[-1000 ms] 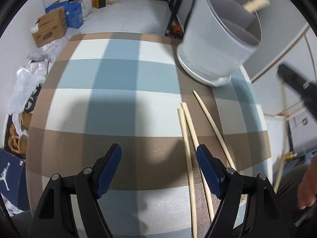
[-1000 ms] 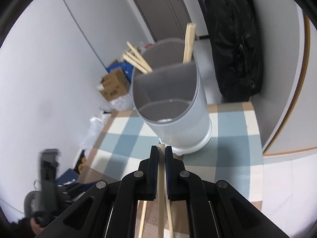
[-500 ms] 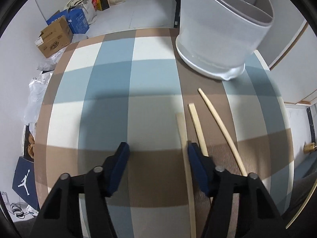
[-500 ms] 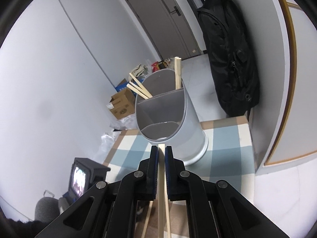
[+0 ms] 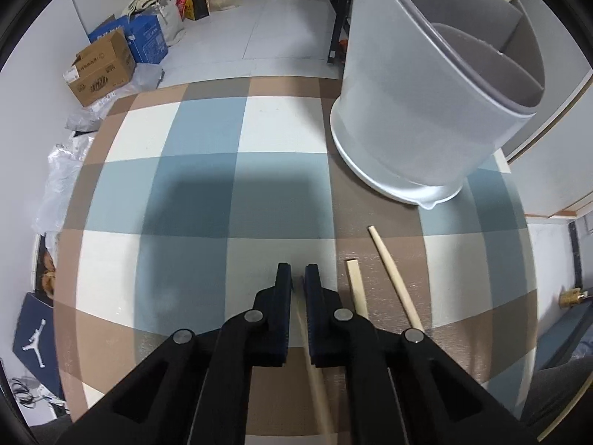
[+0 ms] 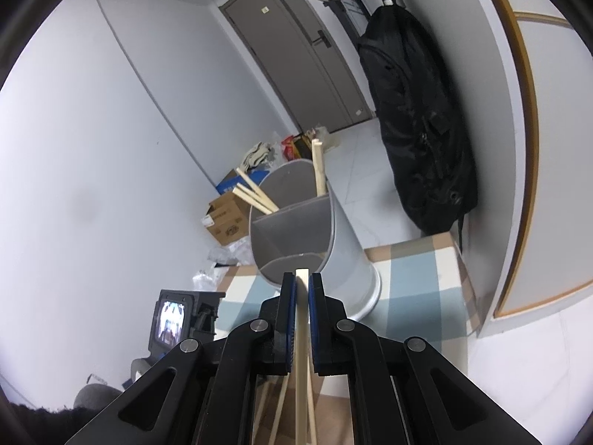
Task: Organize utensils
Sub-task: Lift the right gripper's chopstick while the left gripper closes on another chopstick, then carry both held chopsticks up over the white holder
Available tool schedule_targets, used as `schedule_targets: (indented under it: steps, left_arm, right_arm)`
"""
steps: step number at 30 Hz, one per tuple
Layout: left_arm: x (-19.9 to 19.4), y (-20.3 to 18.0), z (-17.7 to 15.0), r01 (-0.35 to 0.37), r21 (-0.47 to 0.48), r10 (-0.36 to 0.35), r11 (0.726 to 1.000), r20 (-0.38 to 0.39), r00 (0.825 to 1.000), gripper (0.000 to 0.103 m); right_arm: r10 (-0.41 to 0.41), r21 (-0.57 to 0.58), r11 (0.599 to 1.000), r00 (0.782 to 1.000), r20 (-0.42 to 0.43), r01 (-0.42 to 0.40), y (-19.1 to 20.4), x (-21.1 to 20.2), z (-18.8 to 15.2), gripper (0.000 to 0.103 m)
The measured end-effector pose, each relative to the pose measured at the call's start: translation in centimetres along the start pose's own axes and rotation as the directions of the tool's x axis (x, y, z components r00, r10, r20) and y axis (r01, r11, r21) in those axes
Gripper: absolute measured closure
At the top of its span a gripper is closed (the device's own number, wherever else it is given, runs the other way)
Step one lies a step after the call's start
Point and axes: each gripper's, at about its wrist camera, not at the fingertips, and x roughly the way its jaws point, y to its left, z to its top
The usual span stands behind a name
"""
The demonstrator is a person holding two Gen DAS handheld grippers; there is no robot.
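The left tongs (image 5: 298,278) point steeply down at the checked blue, white and brown tabletop (image 5: 207,185), clenched on a pale wooden chopstick (image 5: 315,378) that runs back between the black arms. Just right of these tongs lie a flat pale wooden chopstick (image 5: 356,289) and a round pale wooden chopstick (image 5: 394,278), side by side and apart. Ahead and to the right stands the grey plastic divided utensil holder (image 5: 418,111).

The right tongs (image 6: 302,285) are raised above the tabletop, clamped on a second pale wooden chopstick (image 6: 301,319) whose tip sits at the near rim of the holder. More wooden sticks (image 6: 255,193) lean in the holder's far compartments.
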Motion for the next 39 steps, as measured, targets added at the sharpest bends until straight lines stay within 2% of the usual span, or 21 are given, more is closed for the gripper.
schedule_targets:
  steps: [5,9,15,19,23,26,30,31,32,36,39]
  left_arm:
    - [-1.3,0.8,-0.1,0.028,-0.052,-0.026,0.998,0.046,0.999,0.101]
    - [-4.1,1.2,0.0,0.068,-0.078,-0.057,0.995,0.14,0.988,0.101]
    - [-8.4,2.0,0.4,0.152,-0.102,-0.118,0.983,0.28,0.953,0.101]
    - [-10.1,3.0,1.1,0.22,-0.124,-0.164,0.968,0.355,0.921,0.101]
    - [-12.6,3.4,2.5,0.288,-0.135,-0.198,0.948,0.459,0.866,0.101]
    - [-14.5,3.5,3.8,0.333,-0.132,-0.214,0.934,0.54,0.814,0.101]
    - [-17.0,3.0,6.2,0.343,-0.093,-0.207,0.935,0.642,0.738,0.101]
    - [-17.3,3.0,6.6,0.344,-0.09,-0.203,0.935,0.659,0.724,0.101]
    - [-17.9,2.7,7.5,0.343,-0.075,-0.201,0.936,0.687,0.698,0.101]
    - [-19.3,1.8,10.3,0.337,-0.036,-0.192,0.941,0.763,0.617,0.101]
    - [-19.9,1.5,11.8,0.33,-0.022,-0.179,0.944,0.805,0.566,0.101]
  right_arm:
    - [-0.006,0.005,1.0,1.0,0.025,0.006,-0.1,-0.3,0.3,0.097]
    - [-0.008,-0.022,1.0,0.998,0.059,0.009,0.7,-0.9,0.7,0.097]
    - [-0.006,-0.085,0.996,0.993,0.122,0.016,2.8,-1.9,2.0,0.097]
    - [-0.002,-0.097,0.995,0.989,0.146,0.016,3.7,-2.1,3.1,0.097]
    - [0.007,-0.124,0.992,0.983,0.184,0.016,4.7,-2.2,4.8,0.097]
    - [0.015,-0.145,0.989,0.975,0.222,0.018,5.4,-2.3,6.6,0.097]
    - [0.027,-0.157,0.987,0.96,0.277,0.017,6.0,-2.2,9.7,0.097]
    - [0.03,-0.162,0.987,0.957,0.29,0.018,6.2,-2.2,10.4,0.097]
    - [0.032,-0.171,0.985,0.951,0.306,0.022,6.4,-2.1,11.2,0.097]
    - [0.039,-0.202,0.979,0.934,0.355,0.036,6.9,-1.2,13.9,0.097]
    - [0.043,-0.213,0.976,0.922,0.384,0.043,7.2,-0.3,15.6,0.097]
